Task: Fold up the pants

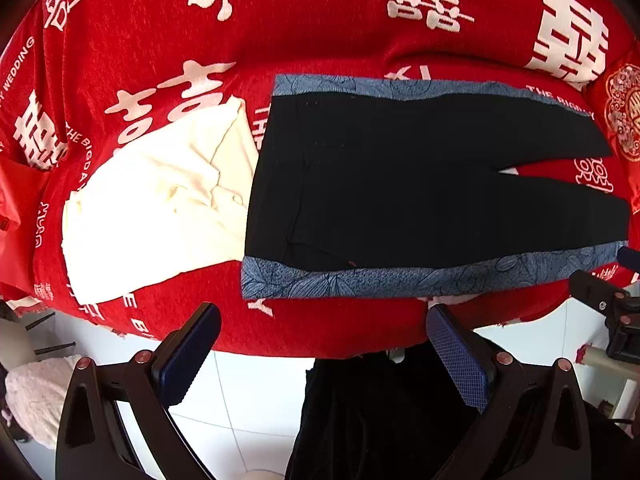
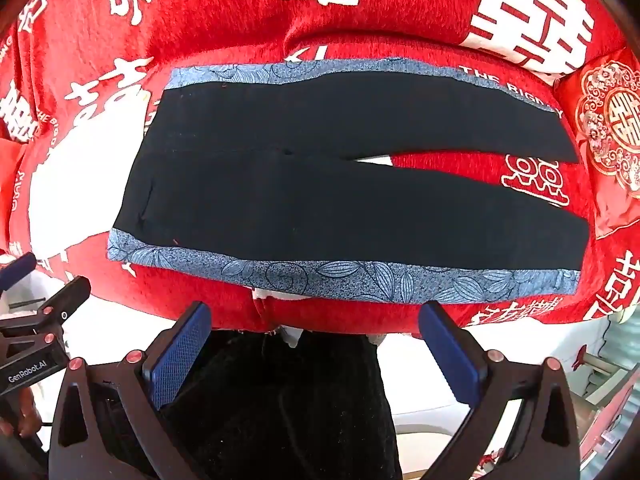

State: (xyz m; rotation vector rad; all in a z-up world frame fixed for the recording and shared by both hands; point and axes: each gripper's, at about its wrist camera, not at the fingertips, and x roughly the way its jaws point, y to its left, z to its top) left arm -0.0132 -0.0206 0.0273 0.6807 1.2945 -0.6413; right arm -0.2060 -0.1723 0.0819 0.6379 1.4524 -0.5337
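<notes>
Black pants (image 1: 420,184) with blue floral side stripes lie flat on a red bed cover, waist to the left, both legs running right with a small gap between them. They also show in the right wrist view (image 2: 340,192). My left gripper (image 1: 322,344) is open and empty, held off the near bed edge below the pants' waist end. My right gripper (image 2: 314,340) is open and empty, held off the near edge below the near blue stripe (image 2: 340,278). The right gripper's tip shows at the left wrist view's right edge (image 1: 600,296).
A cream folded garment (image 1: 160,204) lies on the bed just left of the pants' waist. The red cover (image 1: 320,40) with white characters spans the bed. A red embroidered cushion (image 2: 612,132) sits at the right. White tiled floor (image 1: 248,392) lies below the near edge.
</notes>
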